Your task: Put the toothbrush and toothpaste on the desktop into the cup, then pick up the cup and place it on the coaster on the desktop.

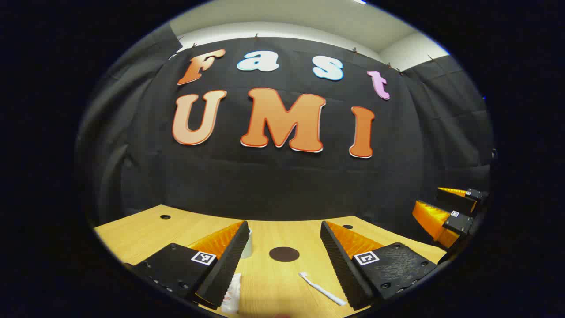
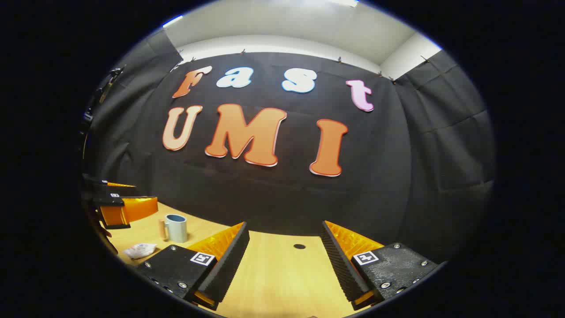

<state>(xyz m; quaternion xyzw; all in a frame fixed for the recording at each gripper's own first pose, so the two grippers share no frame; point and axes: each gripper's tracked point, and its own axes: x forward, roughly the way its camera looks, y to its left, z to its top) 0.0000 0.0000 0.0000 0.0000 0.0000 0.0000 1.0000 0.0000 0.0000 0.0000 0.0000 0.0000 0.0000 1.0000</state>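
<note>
Both grippers, left (image 1: 282,260) and right (image 2: 284,260), are held wide open and empty above the bench (image 1: 273,287), toothbrush (image 1: 321,288), toothpaste (image 1: 232,297) and cup (image 2: 176,227) ungrasped, seemingly ready for pickup

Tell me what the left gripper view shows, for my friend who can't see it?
The open left claw hovers over a wooden table, with a white toothbrush, a dark round coaster and a toothpaste tube below. The right claw sits far right.

Left gripper (image 1: 282,265): jaws spread wide, nothing between them, held low over the desk (image 1: 132,234), pointing at the booth's back wall. Right gripper (image 2: 284,265): same pose, jaws wide apart and empty, also low over the desk. In the left gripper view it sits off to the right, fingers parted.
</note>
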